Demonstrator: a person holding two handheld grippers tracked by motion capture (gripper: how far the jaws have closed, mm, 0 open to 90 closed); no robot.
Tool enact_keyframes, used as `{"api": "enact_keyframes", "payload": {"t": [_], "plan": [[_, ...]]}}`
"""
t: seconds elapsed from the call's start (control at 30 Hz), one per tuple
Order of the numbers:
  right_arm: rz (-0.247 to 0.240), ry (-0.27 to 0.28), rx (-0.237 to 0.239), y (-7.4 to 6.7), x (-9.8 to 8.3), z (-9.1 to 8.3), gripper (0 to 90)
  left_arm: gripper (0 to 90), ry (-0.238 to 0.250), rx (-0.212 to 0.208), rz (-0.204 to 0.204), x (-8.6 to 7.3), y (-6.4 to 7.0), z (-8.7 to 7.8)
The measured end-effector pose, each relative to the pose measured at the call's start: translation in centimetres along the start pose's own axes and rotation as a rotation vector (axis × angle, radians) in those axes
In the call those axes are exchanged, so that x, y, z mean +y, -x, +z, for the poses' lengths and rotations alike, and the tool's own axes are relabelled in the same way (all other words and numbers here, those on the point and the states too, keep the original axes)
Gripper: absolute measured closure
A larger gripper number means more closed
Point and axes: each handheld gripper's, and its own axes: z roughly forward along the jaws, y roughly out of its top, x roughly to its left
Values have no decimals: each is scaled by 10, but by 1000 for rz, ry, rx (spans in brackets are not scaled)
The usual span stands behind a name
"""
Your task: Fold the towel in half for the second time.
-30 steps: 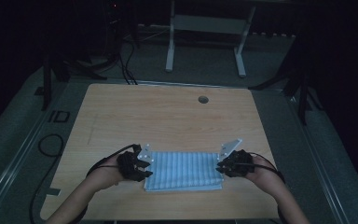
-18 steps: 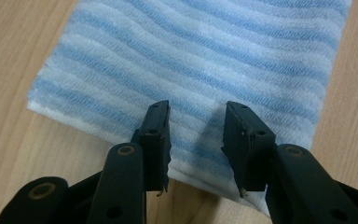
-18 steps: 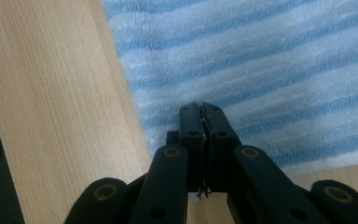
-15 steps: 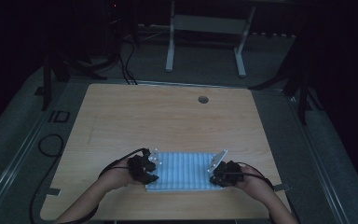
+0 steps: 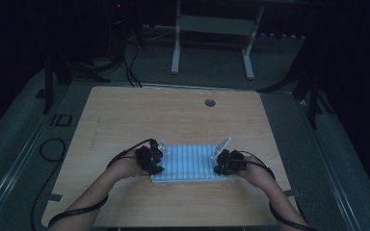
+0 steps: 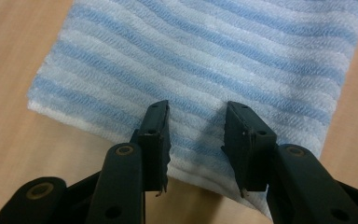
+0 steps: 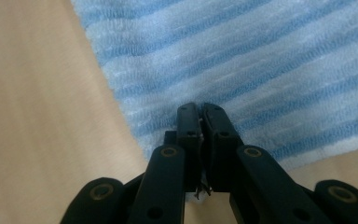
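Your left tongs (image 6: pixel 196 140) stood part-open over the towel (image 5: pixel 190 162)'s left end; your right tongs (image 7: pixel 201 135) were pinched shut on its right edge.

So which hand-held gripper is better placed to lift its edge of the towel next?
Probably the right hand-held gripper: its jaws are shut at the edge of the folded blue-and-white striped towel. The left hand-held gripper has open jaws over its edge and must close first.

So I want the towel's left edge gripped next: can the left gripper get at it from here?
Probably yes: the left gripper hangs open right over the striped towel edge, nothing between them.
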Motion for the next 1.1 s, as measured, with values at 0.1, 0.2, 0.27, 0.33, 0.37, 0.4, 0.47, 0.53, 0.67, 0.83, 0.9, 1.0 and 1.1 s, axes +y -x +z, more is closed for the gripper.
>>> {"api": "enact_keyframes", "payload": {"t": [0.1,0.2,0.27,0.33,0.37,0.4,0.47,0.53,0.67,0.83,0.9,1.0,1.1], "plan": [[22,10,-6,13,5,2,857,608,-1,4,-16,3,-10,2],[41,20,-8,24,9,5,858,608,9,5,-41,5,-20,3],[48,18,-7,30,12,6,858,608,13,4,-50,5,-26,4],[53,15,-3,33,15,6,857,608,15,0,-62,5,-30,5],[52,11,-3,34,16,6,857,608,18,-3,-62,5,-31,5],[51,10,-3,34,16,7,858,608,17,-1,-61,5,-31,5],[52,3,-8,33,18,7,856,608,14,3,-57,5,-31,4],[39,7,-16,31,18,5,836,607,15,6,-60,6,-30,2],[27,52,-29,29,18,-5,781,509,86,19,-103,6,-28,-12],[56,158,-58,31,20,-18,612,411,228,-1,-122,9,-24,-21],[74,199,-63,33,21,-18,553,340,245,-17,-145,11,-22,-19],[105,253,-47,35,20,-16,433,250,237,-30,-165,12,-19,-12],[104,282,-36,32,18,-13,279,153,227,-24,-171,11,-16,-7]]}}
